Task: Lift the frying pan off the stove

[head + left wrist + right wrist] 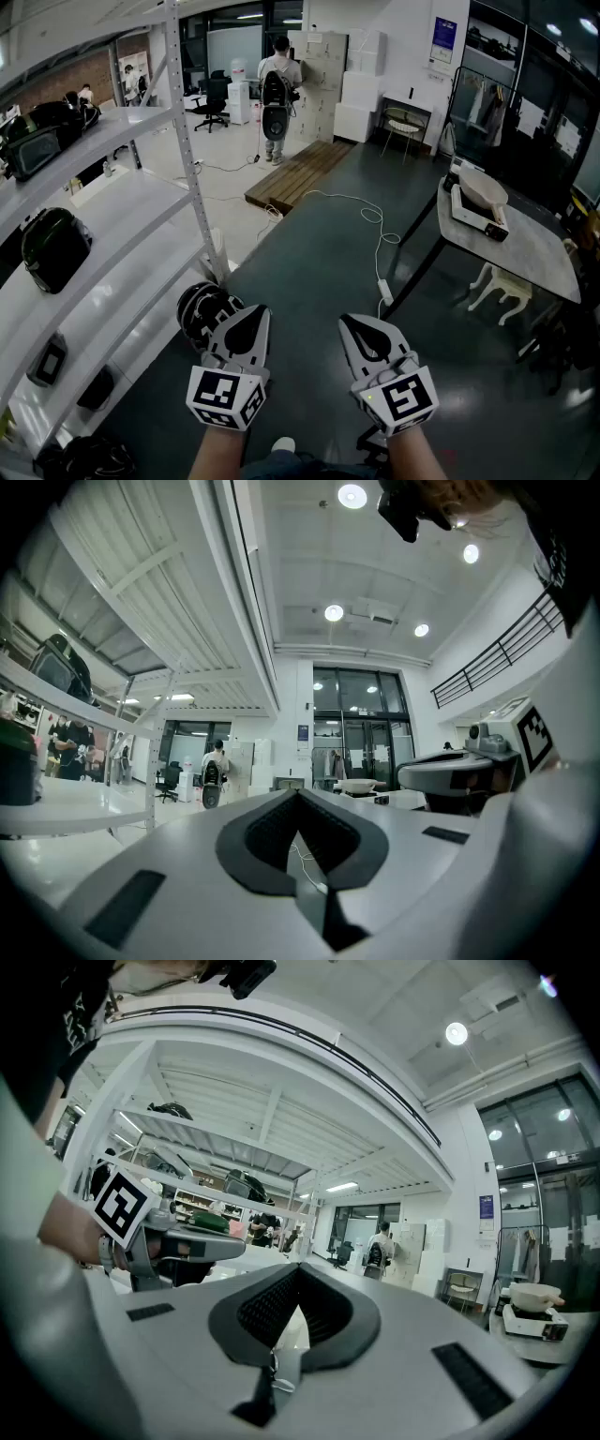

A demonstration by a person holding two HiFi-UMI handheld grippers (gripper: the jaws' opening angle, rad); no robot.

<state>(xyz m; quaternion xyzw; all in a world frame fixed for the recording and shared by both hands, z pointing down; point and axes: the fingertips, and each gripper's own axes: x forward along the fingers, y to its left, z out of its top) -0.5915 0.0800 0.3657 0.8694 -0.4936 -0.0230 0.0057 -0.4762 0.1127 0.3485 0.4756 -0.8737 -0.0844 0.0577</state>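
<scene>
a: whereabouts of the frying pan (pixel 484 190)?
b: upper right of the head view, pale, sitting on the stove (pixel 476 217) at the far end of the grey tabletop (pixel 530 251). well apart from both claws.
a: seen from anywhere else?
b: small at the right edge of the right gripper view, on that same stove.
a: and the left claw (pixel 251 323)?
b: bottom, left of centre. pressed together, nothing pinched, pointing level out over the dark floor (pixel 319 272).
a: right claw (pixel 361 330)?
b: near it, bottom, right of centre. likewise pressed together and empty, pointing level.
a: anything else around?
b: white shelf rack (pixel 112 206) down the left side, dark bags (pixel 54 246) on it. white cable (pixel 373 225) snaking across the floor toward the tabletop. wooden pallet (pixel 298 173) at upper centre, a person (pixel 277 89) standing beyond it, back turned. pale chair (pixel 502 286) just below the tabletop's near edge in the frame.
</scene>
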